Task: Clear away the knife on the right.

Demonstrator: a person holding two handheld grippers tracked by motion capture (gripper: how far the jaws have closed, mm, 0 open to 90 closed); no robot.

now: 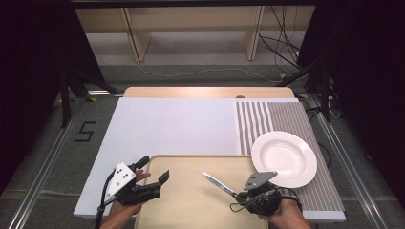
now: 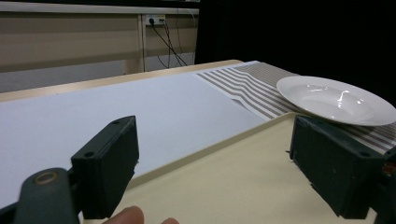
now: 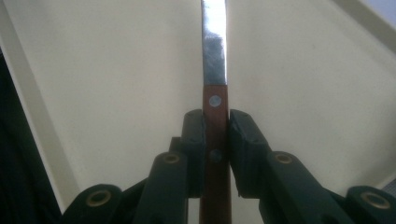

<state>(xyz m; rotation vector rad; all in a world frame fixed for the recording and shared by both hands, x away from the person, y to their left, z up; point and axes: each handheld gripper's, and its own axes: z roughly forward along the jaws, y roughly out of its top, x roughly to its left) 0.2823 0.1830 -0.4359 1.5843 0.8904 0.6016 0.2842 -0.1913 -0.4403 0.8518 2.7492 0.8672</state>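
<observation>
1. A person at a surface point(image 1: 167, 124) covered in white holds a pair of tongs in each hand, both over a cream tray point(image 1: 191, 205) at the near edge.
2. The right tongs point(image 1: 239, 194) are clamped on the wooden handle of a table knife point(image 1: 218, 183), its blade pointing forward and to the person's left over the tray; in the right gripper view the jaws press both sides of the riveted handle point(image 3: 215, 140).
3. The left tongs point(image 1: 155, 172) stand wide apart and hold nothing, hovering at the tray's left rim.
4. A white plate point(image 1: 284, 159) sits on a striped mat point(image 1: 286, 119) to the right, just beside the tray's far right corner.
5. The knife looks stiff and light, with a smooth metal blade likely to slip; the wooden handle appears the safer place to hold it, as now. The plate is probably fragile and best taken by its rim.
6. Whether the knife's tip touches the tray cannot be told. The blade's end is cut off in the right gripper view, and the handle's butt is hidden behind the tongs.
</observation>
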